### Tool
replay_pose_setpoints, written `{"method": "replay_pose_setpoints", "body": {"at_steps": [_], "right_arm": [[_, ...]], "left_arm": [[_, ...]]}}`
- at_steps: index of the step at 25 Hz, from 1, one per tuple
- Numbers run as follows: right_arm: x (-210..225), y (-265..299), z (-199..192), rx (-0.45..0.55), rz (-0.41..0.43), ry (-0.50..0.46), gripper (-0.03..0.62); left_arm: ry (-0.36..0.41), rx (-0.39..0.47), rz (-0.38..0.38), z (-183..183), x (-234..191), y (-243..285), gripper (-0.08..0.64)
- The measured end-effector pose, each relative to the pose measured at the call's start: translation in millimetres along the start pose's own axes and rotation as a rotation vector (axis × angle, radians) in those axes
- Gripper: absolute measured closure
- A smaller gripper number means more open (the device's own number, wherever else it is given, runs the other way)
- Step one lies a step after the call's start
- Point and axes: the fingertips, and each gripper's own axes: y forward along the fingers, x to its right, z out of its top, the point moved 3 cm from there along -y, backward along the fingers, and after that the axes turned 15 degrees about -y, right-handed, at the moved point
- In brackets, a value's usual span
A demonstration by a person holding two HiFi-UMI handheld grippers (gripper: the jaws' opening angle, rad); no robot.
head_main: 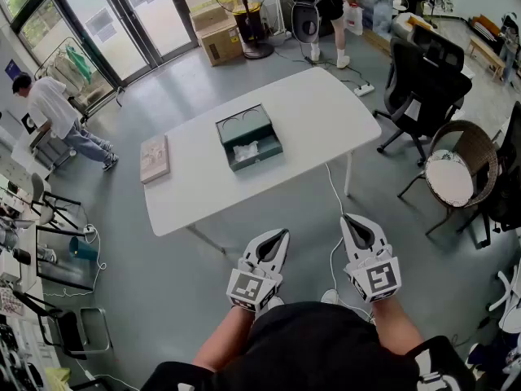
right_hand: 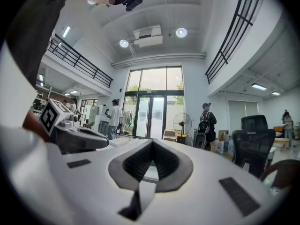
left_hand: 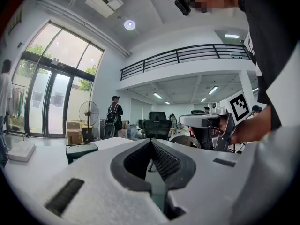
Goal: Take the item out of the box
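Observation:
A dark green open box (head_main: 248, 137) lies on the white table (head_main: 195, 190), with a pale wrapped item (head_main: 244, 149) inside it. The box (left_hand: 80, 150) shows low at the left in the left gripper view. Both grippers hang well short of the table, near my body. My left gripper (head_main: 281, 235) is shut and empty, its jaws meeting at the tips (left_hand: 151, 142). My right gripper (head_main: 346, 218) is shut too, with nothing between its jaws (right_hand: 152, 143).
A flat pinkish book (head_main: 154, 158) lies on the table's left end. Black office chairs (head_main: 423, 80) and a wicker chair (head_main: 456, 169) stand at the right. A person (head_main: 57, 116) stands far left, another (head_main: 326, 6) beyond the table. A fan (head_main: 244, 6) and cardboard boxes (head_main: 218, 32) stand behind.

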Motion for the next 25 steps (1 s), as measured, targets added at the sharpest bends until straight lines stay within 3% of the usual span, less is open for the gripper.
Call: {"method": "replay_pose_setpoints", "body": {"at_steps": [11,25], "right_arm": [[-36.4,15.2,3.5,-0.028,0.004,0.001,0.589],[-112.7,43.5,31.4,-0.044,-0.023,0.039,0.587]], "left_arm": [[-0.039,0.007,0.008,-3.2,-25.4,-30.6,0.549],[-0.062,0.024,-0.047,0.0,-77.7,-102.1,0.549]]}}
